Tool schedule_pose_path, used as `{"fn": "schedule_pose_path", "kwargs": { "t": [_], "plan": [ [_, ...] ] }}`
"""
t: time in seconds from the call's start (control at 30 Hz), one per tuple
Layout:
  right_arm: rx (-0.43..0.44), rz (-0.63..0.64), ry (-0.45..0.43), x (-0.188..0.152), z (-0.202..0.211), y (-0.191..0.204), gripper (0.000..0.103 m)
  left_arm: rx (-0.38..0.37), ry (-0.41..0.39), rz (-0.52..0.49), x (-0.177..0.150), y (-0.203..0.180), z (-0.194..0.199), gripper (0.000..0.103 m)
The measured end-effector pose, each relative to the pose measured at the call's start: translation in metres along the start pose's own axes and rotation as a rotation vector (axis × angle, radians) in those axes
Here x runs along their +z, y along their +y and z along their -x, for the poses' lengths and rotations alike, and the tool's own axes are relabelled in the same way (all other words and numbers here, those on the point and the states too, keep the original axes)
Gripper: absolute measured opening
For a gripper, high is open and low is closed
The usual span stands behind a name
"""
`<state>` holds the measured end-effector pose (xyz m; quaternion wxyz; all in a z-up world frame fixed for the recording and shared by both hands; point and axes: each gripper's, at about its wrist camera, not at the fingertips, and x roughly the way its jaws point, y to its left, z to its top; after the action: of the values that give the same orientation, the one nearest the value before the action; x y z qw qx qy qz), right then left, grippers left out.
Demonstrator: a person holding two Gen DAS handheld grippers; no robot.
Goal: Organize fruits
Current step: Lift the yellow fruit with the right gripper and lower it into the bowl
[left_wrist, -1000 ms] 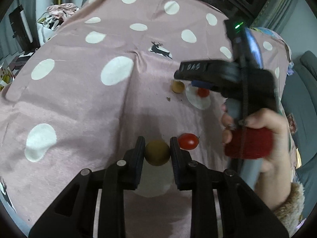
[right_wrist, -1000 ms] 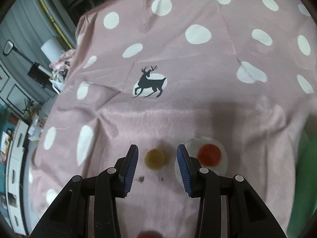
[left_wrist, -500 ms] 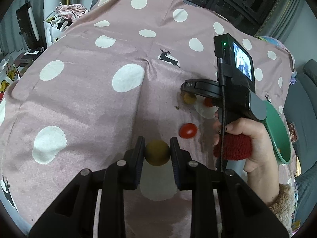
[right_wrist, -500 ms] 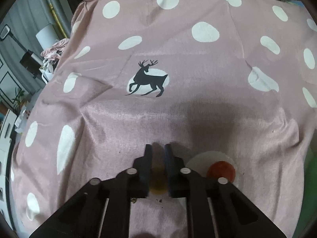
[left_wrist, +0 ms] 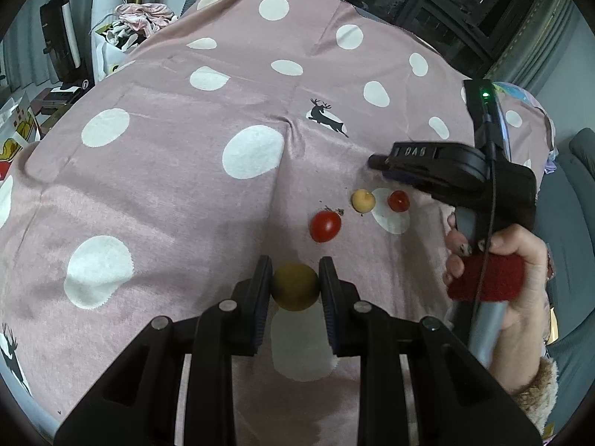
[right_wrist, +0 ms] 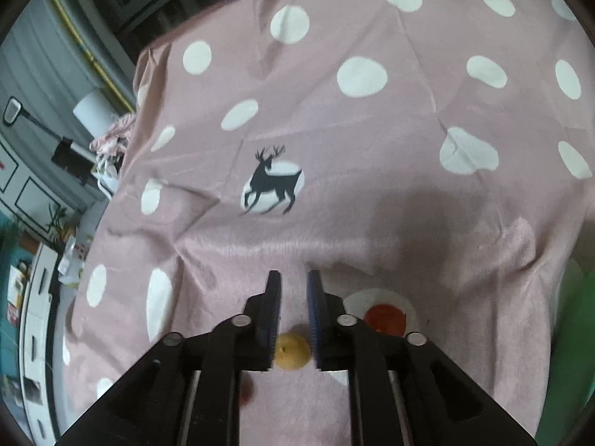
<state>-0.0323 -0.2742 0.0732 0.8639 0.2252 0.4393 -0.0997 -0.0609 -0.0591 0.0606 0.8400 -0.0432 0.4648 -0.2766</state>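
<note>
My left gripper [left_wrist: 294, 278] is shut on a yellow-brown round fruit [left_wrist: 295, 287], held just above the pink spotted cloth [left_wrist: 167, 186]. Ahead lie a red cherry tomato [left_wrist: 325, 226], a small yellow fruit [left_wrist: 363, 200] and a second red tomato [left_wrist: 398, 200]. My right gripper [left_wrist: 375, 161] hovers above those two. In the right wrist view the right gripper [right_wrist: 293, 290] is nearly closed and empty; the small yellow fruit [right_wrist: 292, 351] lies on the cloth below, behind the fingertips, with the red tomato [right_wrist: 383, 319] to its right.
A green bowl [right_wrist: 580, 334] edges in at the right of the right wrist view. The cloth's far and left edges drop off toward room clutter [left_wrist: 137, 24]. Small dark crumbs [left_wrist: 336, 210] lie by the near tomato.
My right gripper has closed from wide open without taking the small yellow fruit and has lifted away from it. My left gripper has kept its fruit and drawn back from the tomatoes.
</note>
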Motion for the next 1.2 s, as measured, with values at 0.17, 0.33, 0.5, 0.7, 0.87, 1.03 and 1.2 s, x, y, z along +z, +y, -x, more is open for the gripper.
{"fn": "schedule_pose_path", "kwargs": {
  "t": [0.17,0.33,0.5,0.7,0.87,1.03,1.2],
  "plan": [
    [-0.059,0.096,0.108,-0.014,-0.006,0.018,0.030,-0.013,0.001,0.025,0.004,0.006,0.000,0.025],
    [-0.112,0.146,0.118,-0.029,-0.012,0.027,0.030,-0.028,-0.006,0.030,0.003,0.006,0.002,0.025],
    [-0.113,0.107,0.105,-0.034,-0.011,0.018,0.028,-0.037,-0.025,0.023,0.004,0.004,0.005,0.025],
    [-0.041,0.002,0.001,-0.041,0.043,-0.004,0.028,-0.050,-0.052,-0.001,0.004,-0.005,0.010,0.025],
    [-0.013,-0.069,-0.114,-0.061,0.096,-0.027,0.028,-0.048,-0.092,-0.037,0.005,-0.019,0.019,0.025],
    [-0.071,-0.120,-0.217,-0.055,0.130,-0.054,0.028,-0.065,-0.143,-0.087,0.012,-0.049,0.032,0.025],
    [-0.087,-0.171,-0.291,-0.056,0.154,-0.074,0.028,-0.109,-0.181,-0.160,0.019,-0.091,0.041,0.025]
  ]
}}
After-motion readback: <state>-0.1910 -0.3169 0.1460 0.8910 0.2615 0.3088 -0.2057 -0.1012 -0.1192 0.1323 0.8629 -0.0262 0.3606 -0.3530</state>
